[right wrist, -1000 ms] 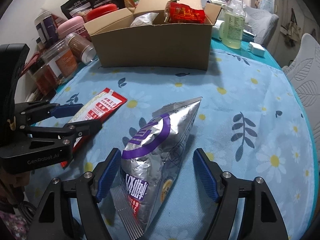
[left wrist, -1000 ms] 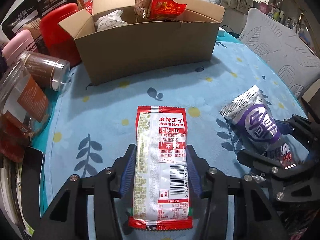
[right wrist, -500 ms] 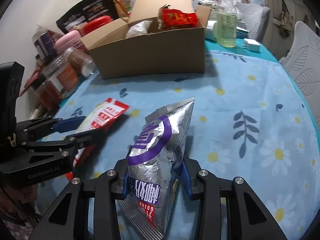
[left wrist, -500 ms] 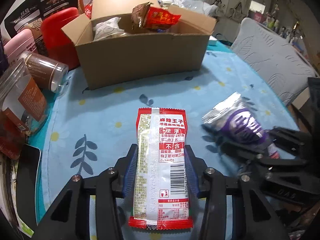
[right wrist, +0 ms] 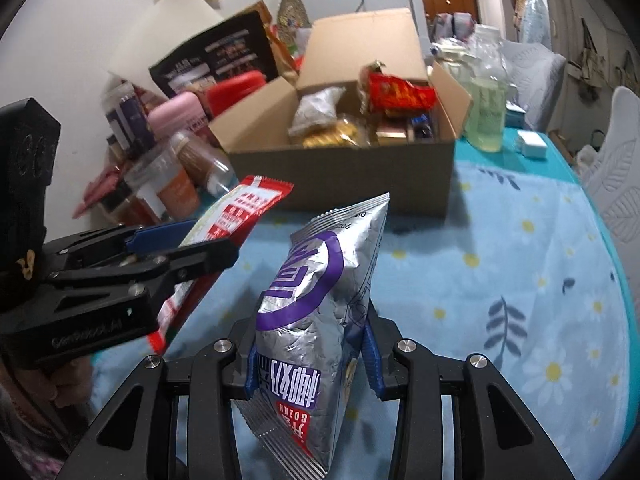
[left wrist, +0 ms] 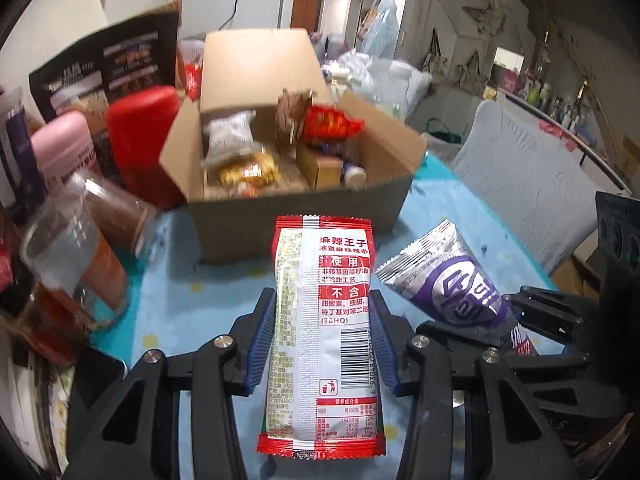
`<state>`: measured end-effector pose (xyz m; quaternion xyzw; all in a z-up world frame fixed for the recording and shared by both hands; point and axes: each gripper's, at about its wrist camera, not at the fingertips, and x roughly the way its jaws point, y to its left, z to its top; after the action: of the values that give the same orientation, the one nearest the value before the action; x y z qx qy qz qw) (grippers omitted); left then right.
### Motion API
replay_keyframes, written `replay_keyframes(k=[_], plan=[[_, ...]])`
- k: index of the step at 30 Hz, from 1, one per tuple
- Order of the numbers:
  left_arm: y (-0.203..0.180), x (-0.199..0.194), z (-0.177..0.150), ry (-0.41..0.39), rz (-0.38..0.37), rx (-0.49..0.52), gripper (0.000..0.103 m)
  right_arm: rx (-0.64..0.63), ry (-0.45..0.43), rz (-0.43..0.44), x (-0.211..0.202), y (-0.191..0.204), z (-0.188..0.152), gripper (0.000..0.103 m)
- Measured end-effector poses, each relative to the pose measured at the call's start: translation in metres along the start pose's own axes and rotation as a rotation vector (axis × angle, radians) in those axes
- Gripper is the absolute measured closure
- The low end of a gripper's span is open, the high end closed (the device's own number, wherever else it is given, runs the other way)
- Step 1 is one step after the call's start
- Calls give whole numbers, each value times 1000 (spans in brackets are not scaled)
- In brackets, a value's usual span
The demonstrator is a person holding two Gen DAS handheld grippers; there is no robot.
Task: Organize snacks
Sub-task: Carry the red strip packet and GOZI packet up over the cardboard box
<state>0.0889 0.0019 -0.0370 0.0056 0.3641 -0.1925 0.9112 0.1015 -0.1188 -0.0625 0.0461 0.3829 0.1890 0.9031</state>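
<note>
1. The left gripper (left wrist: 322,344) pinches a red and white snack packet (left wrist: 322,336) between its blue pads (left wrist: 262,344). The pads press on both long sides of the packet.
2. The packet is up in the air above the blue flowered tablecloth (left wrist: 172,304). Its printed back (with a barcode) faces the left camera.
3. The right gripper (right wrist: 312,356) pinches a silver and purple snack bag (right wrist: 316,304). Its blue pads (right wrist: 370,356) squeeze the lower part of the bag, and the crimped bottom edge sticks out toward the camera.
4. The silver bag is also off the tablecloth (right wrist: 520,280), tilted with its top end pointing toward the box.
5. A cardboard box (left wrist: 296,216) stands open on the table behind both snacks. Its flaps are folded out.
6. Inside the box lie other snacks: a red packet (left wrist: 328,124), a white packet (left wrist: 230,136), a golden packet (left wrist: 248,168) and a small brown carton (left wrist: 320,168).
7. In the right camera, the left gripper (right wrist: 208,248) shows on the left side, holding the red packet (right wrist: 240,208) just beside the silver bag.
8. Left of the box stand a red container (left wrist: 140,140), a pink bottle (left wrist: 60,152) and some clear jars (left wrist: 76,248) (they look a bit blurry).
9. To the right of the box stands a clear bottle with pale yellow liquid (right wrist: 486,92).
10. A grey chair (left wrist: 520,184) stands by the table.
</note>
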Motion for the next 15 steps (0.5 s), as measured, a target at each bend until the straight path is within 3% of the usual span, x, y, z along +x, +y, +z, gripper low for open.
replay_keyframes(k=[9,15], plan=[[3,-22,43,-120,24,-7,58,-93,-70,-42,-19,10,43,63],[3,-25,74,-156,36,-4,58,-108,-113,-38,-23,8,70,63]])
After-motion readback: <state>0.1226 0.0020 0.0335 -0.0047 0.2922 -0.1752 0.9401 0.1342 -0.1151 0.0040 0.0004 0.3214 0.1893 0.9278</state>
